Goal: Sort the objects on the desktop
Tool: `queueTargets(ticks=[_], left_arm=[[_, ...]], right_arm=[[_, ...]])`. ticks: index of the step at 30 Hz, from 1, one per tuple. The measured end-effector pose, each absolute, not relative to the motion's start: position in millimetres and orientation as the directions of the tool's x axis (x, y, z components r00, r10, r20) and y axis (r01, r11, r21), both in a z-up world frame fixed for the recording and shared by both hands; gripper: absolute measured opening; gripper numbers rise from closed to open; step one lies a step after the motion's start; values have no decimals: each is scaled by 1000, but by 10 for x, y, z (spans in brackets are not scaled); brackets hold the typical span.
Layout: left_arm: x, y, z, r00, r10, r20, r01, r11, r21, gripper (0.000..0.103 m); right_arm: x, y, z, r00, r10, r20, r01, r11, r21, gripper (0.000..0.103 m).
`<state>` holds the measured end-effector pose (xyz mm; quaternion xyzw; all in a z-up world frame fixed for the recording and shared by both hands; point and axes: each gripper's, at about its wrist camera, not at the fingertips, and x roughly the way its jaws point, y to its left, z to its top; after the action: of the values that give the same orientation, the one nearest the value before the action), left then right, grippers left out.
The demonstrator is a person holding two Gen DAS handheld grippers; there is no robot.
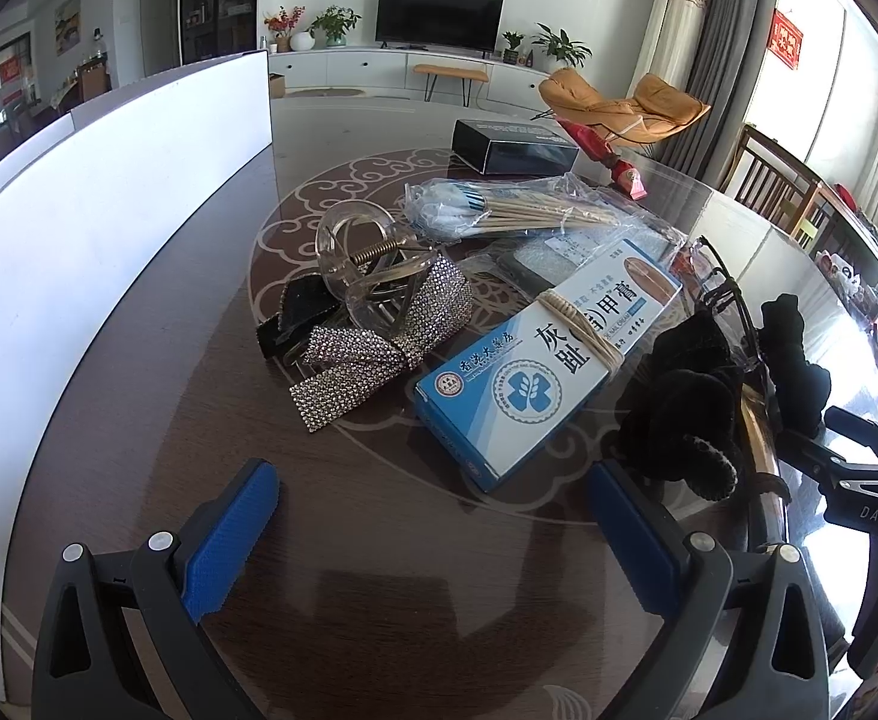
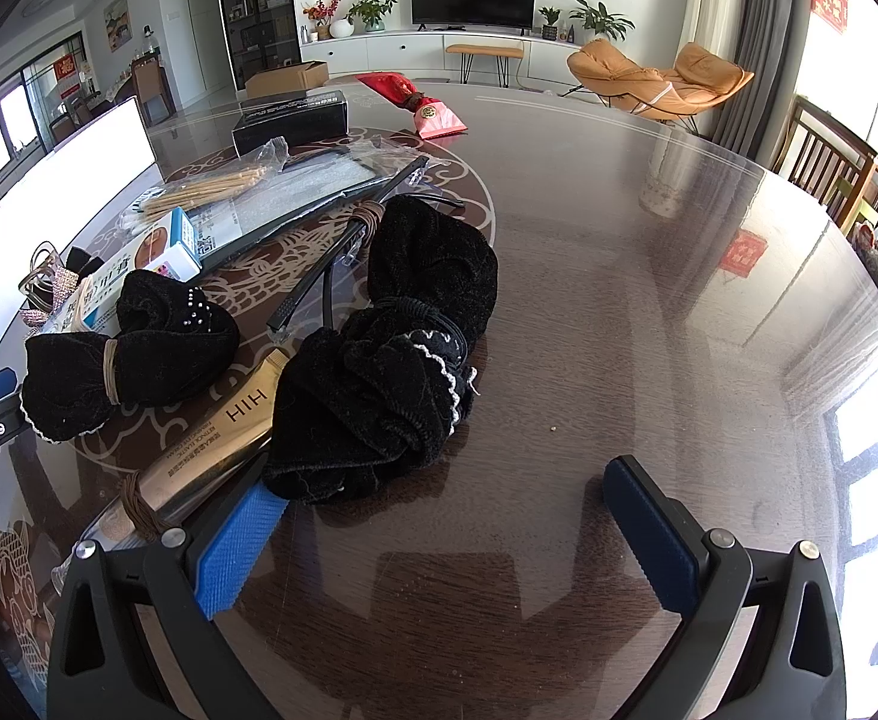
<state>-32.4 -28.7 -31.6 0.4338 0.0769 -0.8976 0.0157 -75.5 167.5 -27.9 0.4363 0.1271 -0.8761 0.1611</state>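
Sorting hasn't really been started yet, by the look of it: both tools are hovering low over the desk (image 2: 649, 276) with nothing held. The left tool (image 1: 433, 516) is spread wide with bare wood between its blue pads, aimed at the blue box (image 1: 535, 372), which lies just ahead and is wrapped with a rubber band. The right tool (image 2: 445, 540) is equally wide open, and its left pad is parked right at the edge of the big scrunchie (image 2: 391, 372).

That scrunchie looks like the likeliest first pick. Soft, floppy stuff, so a deep bite into the bulk would be needed rather than a nip at the frill. Where things are meant to go can't be told; no bin or tray is seen.

Clutter is the real problem. A gold tube (image 2: 223, 432) is tucked partly under the big scrunchie, and a second scrunchie (image 2: 139, 348) sits on its other side, so something may get dragged along. Glasses (image 2: 343, 252) lie just behind, one arm touching the fabric. On the left side, a rhinestone bow (image 1: 373, 348) and a clear clip (image 1: 361, 258) are piled together beside the box, with bagged sticks (image 1: 523, 210) and a black box (image 1: 511, 147) further back. A white board (image 1: 109, 210) stands along the left edge.
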Motion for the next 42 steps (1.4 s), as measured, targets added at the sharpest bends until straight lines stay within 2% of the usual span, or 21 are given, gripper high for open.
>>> queueTargets(ticks=[42], left_arm=[[-339,-307,-316,-628,39,-778,106,-985,-135,103]], right_arm=[[-744,1689,-271,-568,-172,-805,392,-916,-81,103]])
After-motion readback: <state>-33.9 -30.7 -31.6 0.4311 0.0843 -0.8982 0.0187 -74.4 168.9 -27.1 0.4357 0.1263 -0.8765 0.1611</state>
